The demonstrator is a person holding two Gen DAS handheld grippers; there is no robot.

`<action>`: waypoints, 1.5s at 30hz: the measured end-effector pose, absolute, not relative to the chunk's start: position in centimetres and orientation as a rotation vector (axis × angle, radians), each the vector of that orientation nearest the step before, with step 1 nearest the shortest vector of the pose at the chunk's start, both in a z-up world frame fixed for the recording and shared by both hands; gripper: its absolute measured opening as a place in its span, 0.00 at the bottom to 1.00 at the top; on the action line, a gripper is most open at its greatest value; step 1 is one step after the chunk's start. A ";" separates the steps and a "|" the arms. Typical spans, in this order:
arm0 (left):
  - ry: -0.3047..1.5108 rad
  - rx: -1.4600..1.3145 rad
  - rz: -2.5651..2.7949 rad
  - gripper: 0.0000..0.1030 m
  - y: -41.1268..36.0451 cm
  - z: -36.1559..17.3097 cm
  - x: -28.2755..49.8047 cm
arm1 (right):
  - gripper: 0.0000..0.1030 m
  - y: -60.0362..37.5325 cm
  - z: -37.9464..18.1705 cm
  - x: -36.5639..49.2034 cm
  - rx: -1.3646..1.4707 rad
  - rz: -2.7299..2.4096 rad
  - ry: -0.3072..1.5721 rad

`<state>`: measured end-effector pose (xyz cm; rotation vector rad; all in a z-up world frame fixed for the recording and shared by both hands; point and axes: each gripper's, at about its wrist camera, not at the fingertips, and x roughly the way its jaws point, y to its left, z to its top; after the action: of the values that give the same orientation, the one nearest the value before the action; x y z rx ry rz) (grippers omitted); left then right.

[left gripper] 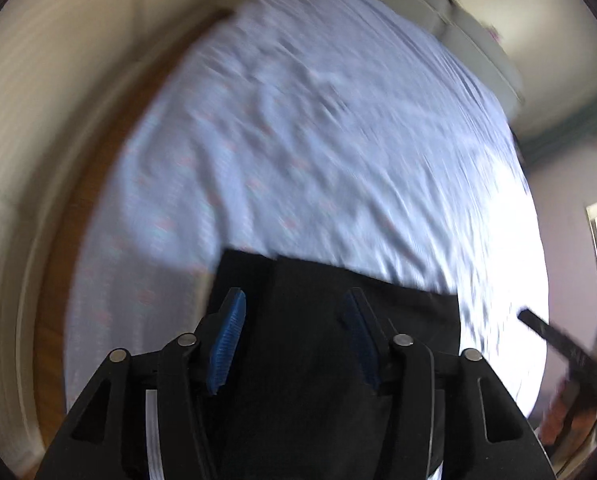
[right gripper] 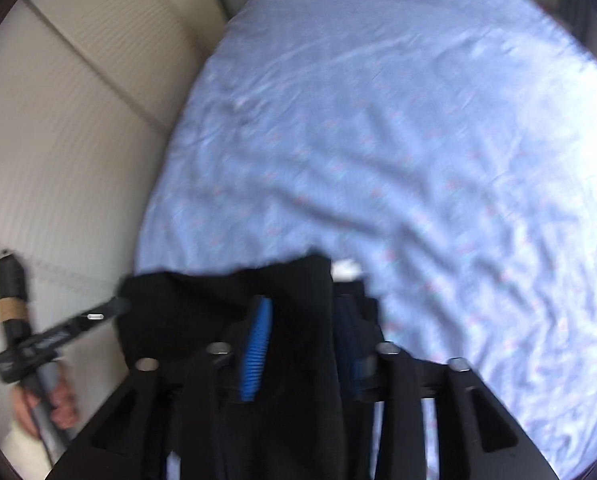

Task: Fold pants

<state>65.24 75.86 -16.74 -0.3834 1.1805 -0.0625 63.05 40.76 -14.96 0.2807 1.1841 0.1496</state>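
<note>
On the bed, covered by one wrinkled pale-blue sheet with small pink dots, we see one pair of soft black pants lying at its near edge, passing between the ribbed blue pads of our left tool and right tool, both released.

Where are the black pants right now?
The black pants lie on the near edge of the blue bed sheet, low in both wrist views, between each tongs' blue pads.
</note>
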 end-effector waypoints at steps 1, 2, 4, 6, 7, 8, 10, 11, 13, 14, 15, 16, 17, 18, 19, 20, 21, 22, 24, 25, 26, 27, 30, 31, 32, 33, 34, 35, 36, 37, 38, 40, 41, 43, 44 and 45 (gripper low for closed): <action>1.163 -0.387 -0.038 0.51 76.3 -16.1 64.9 | 0.42 40.4 -14.3 63.1 0.256 0.132 1.161; 1.130 -0.362 -0.027 0.52 76.5 -15.0 64.2 | 0.42 40.1 -13.6 63.0 0.234 0.122 1.137; 1.070 -0.233 -0.011 0.59 75.7 -12.8 62.4 | 0.54 39.5 -11.9 62.3 0.170 0.089 1.076; 1.014 -0.105 0.007 0.65 74.3 -10.8 60.4 | 0.70 39.0 -9.8 60.9 0.097 0.065 1.010; 0.985 -0.054 0.007 0.69 73.3 -9.6 58.9 | 0.74 38.8 -8.6 60.0 0.075 0.073 0.973; 0.972 -0.032 -0.002 0.72 72.7 -8.8 57.9 | 0.75 38.5 -7.6 58.9 0.061 0.084 0.948; 0.950 -0.020 -0.024 0.80 71.0 -6.8 55.1 | 0.81 37.7 -5.5 56.6 0.048 0.112 0.914; 0.942 -0.025 -0.035 0.82 70.3 -6.1 54.0 | 0.82 37.2 -4.6 55.3 0.047 0.120 0.898; 0.928 -0.050 -0.061 0.88 68.5 -4.7 51.3 | 0.84 36.1 -2.8 52.6 0.038 0.128 0.860; 0.925 -0.049 -0.076 0.89 67.6 -4.1 50.2 | 0.85 35.6 -2.1 51.1 0.032 0.124 0.844; 0.920 -0.044 -0.094 0.89 66.5 -3.5 48.8 | 0.86 34.9 -1.3 49.3 0.032 0.116 0.828; 0.915 -0.039 -0.105 0.90 65.3 -3.0 47.9 | 0.87 34.5 -0.8 48.0 0.040 0.112 0.817; 0.907 -0.031 -0.116 0.90 64.2 -2.6 46.9 | 0.88 34.0 -0.3 46.6 0.053 0.107 0.811; 0.889 -0.027 -0.123 0.91 63.1 -2.0 45.5 | 0.89 33.2 0.3 44.9 0.073 0.098 0.803; 0.870 -0.023 -0.125 0.92 62.1 -1.6 44.4 | 0.89 32.7 0.6 43.8 0.089 0.090 0.795; 0.847 -0.017 -0.129 0.92 61.0 -1.0 43.1 | 0.89 31.9 1.1 42.2 0.105 0.076 0.785; 0.827 -0.015 -0.136 0.94 60.0 -0.5 42.0 | 0.89 31.3 1.4 41.1 0.116 0.061 0.776; 0.810 0.000 -0.147 0.95 58.6 -0.1 40.7 | 0.89 30.5 1.7 39.7 0.133 0.046 0.768; 0.776 0.055 -0.177 0.97 55.8 0.7 38.3 | 0.89 28.8 2.2 37.3 0.155 0.019 0.764; 0.765 0.083 -0.186 0.97 54.5 1.1 37.3 | 0.89 28.0 2.5 36.1 0.159 0.004 0.760; 0.754 0.104 -0.195 0.98 53.1 1.4 36.3 | 0.89 27.2 2.8 35.0 0.158 -0.010 0.757; 0.745 0.120 -0.208 0.98 51.8 1.6 35.2 | 0.89 26.1 3.0 33.7 0.156 -0.029 0.752; 0.734 0.149 -0.248 0.98 47.6 2.1 32.3 | 0.89 23.1 3.6 30.7 0.160 -0.061 0.736; 0.728 0.153 -0.260 0.99 45.8 2.2 31.2 | 0.89 21.8 3.8 29.5 0.168 -0.069 0.731; 0.728 0.151 -0.268 0.99 44.5 2.2 30.5 | 0.89 20.5 3.9 28.5 0.176 -0.075 0.724; 0.728 0.145 -0.277 0.99 43.1 2.3 29.8 | 0.89 19.3 4.1 27.6 0.180 -0.081 0.722; 0.729 0.138 -0.281 0.99 41.7 2.4 29.0 | 0.90 18.1 4.1 26.8 0.180 -0.085 0.721; 0.731 0.130 -0.277 0.99 40.5 2.4 28.4 | 0.89 16.8 4.2 25.9 0.176 -0.086 0.717; 0.733 0.118 -0.274 0.99 39.0 2.4 27.7 | 0.89 15.7 4.4 25.1 0.170 -0.087 0.715; 0.734 0.108 -0.274 0.99 37.9 2.5 27.0 | 0.89 14.4 4.5 24.4 0.162 -0.084 0.713; 0.732 0.090 -0.276 0.99 36.5 2.6 26.2 | 0.89 13.2 4.6 23.6 0.156 -0.076 0.712; 0.719 0.067 -0.268 0.99 33.6 3.0 24.5 | 0.90 10.5 5.0 22.1 0.146 -0.055 0.704; 0.712 0.060 -0.263 0.99 32.6 3.1 23.8 | 0.90 9.2 5.2 21.3 0.142 -0.047 0.697; 0.704 0.053 -0.256 0.99 30.1 3.3 22.4 | 0.90 6.7 5.5 20.0 0.134 -0.027 0.693; 0.699 0.051 -0.254 0.99 29.1 3.5 21.7 | 0.90 5.3 5.6 19.2 0.133 -0.019 0.687; 0.696 0.048 -0.250 0.99 28.0 3.7 20.9 | 0.90 4.3 5.7 18.7 0.133 -0.011 0.684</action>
<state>20.91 28.00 3.65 0.0481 0.6965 -0.2495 18.74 4.34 5.74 0.1327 0.6837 -0.0114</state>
